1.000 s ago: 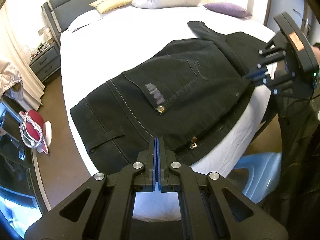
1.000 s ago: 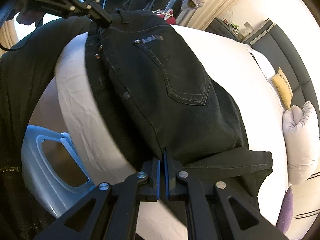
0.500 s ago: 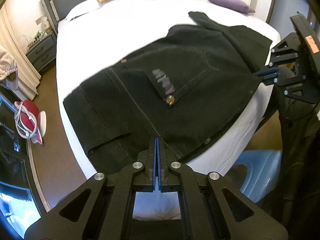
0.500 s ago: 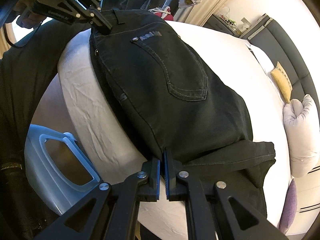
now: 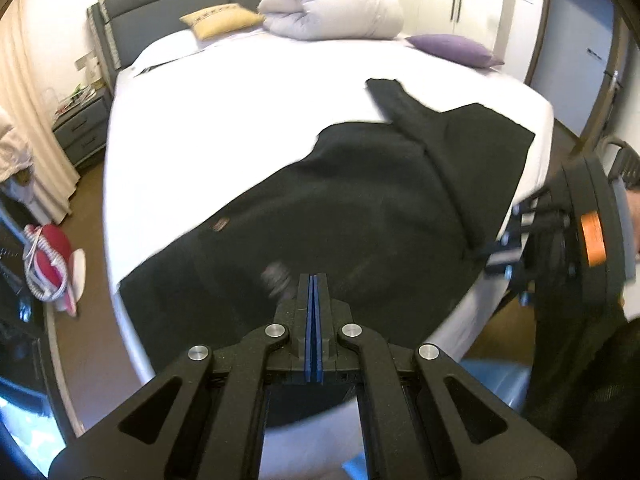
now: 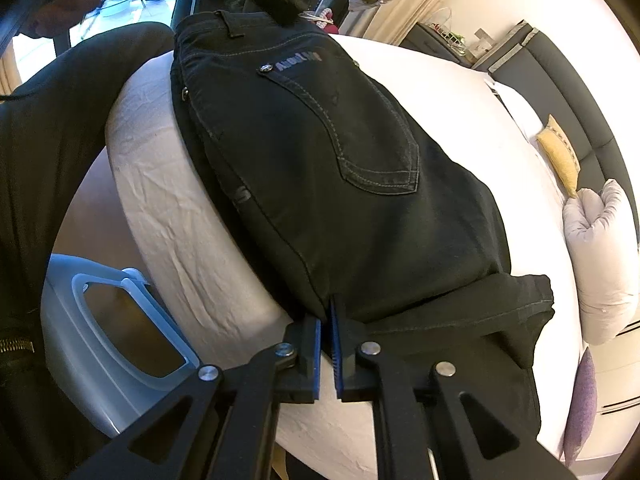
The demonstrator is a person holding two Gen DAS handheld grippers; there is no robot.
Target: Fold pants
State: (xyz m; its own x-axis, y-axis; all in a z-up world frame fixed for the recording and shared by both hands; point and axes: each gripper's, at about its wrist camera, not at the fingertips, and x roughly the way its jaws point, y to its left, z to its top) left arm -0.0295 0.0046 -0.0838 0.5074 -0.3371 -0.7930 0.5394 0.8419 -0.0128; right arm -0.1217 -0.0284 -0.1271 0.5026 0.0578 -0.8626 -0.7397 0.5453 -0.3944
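Note:
Black pants [image 5: 360, 208] lie folded lengthwise along the near edge of the white bed [image 5: 224, 112], waist to the left, legs to the right. My left gripper [image 5: 313, 280] is shut at the waist edge; the blurred view does not show whether fabric is between the pads. My right gripper [image 6: 331, 312] has its jaws slightly parted around the pants' near edge [image 6: 320, 184] by the thigh fold. It also shows in the left wrist view [image 5: 500, 252] at the pants' right edge. A back pocket faces up.
A pale blue plastic stool [image 6: 100, 320] stands on the floor beside the bed. A folded grey duvet [image 5: 332, 12], a yellow cushion [image 5: 220, 24] and a purple pillow [image 5: 452, 48] lie at the bed's far end. A nightstand [image 5: 80, 128] stands to the left.
The pants were drawn farther onto the bed and laid flat. My left gripper rose and moved along the waist. My right gripper's jaws went from shut to slightly parted.

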